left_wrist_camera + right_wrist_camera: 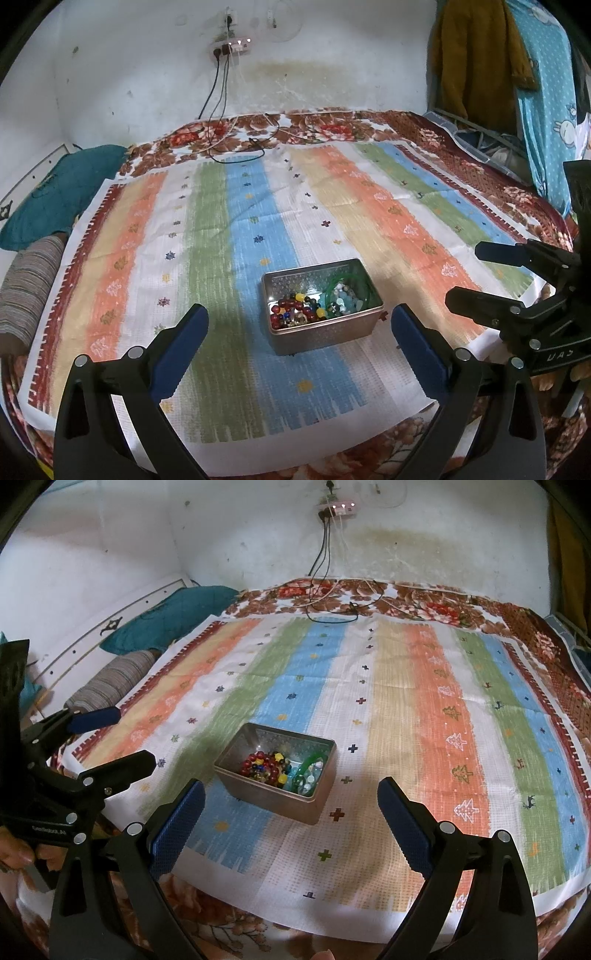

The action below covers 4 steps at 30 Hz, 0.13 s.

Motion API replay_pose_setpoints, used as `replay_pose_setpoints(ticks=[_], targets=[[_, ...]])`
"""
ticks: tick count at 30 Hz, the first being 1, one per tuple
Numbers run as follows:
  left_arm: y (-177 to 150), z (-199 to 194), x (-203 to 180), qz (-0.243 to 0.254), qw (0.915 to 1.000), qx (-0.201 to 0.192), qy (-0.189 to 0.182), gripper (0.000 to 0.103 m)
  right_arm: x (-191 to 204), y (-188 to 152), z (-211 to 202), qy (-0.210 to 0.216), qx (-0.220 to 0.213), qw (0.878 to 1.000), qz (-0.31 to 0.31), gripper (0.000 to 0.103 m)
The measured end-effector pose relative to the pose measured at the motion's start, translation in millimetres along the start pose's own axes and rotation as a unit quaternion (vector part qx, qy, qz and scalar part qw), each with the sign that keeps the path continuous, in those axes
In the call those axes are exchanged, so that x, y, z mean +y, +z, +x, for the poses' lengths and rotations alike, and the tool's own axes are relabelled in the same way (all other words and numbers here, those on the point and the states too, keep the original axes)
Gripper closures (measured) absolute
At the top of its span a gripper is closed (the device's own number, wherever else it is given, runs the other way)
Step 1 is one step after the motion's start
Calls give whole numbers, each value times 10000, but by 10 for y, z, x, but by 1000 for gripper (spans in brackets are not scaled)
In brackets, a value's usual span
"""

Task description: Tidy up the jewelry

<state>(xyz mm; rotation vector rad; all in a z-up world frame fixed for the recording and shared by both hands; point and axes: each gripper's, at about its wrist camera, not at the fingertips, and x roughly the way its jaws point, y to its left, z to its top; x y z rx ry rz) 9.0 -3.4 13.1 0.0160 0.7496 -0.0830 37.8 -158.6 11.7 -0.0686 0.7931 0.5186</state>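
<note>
A rectangular metal tin (327, 334) stands on the striped cloth (207, 236). It holds red and yellow bead strings (295, 308), a green bangle (351, 284) and pale blue stones. The tin (273, 801) also shows in the right wrist view, with the beads (264, 766) and bangle (308, 764) inside. My left gripper (299, 319) is open and empty, just short of the tin. My right gripper (291, 799) is open and empty, near the tin's front. Each gripper shows in the other's view: the right gripper (461, 273), the left gripper (136, 736).
The cloth lies on a floral bedspread (332, 129). A teal pillow (62, 192) and a striped bolster (29, 284) lie at the left. Cables (240, 147) run from a wall socket strip (231, 48) onto the bed's far edge. Clothes hang at the right (480, 62).
</note>
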Motion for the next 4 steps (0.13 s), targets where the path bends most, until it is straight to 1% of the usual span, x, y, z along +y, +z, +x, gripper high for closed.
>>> replay_pose_setpoints(ticks=[4], targets=[[8,-6,-26,71,10000,6,-7,6,1,-2,0,0,8,10000,4,8]])
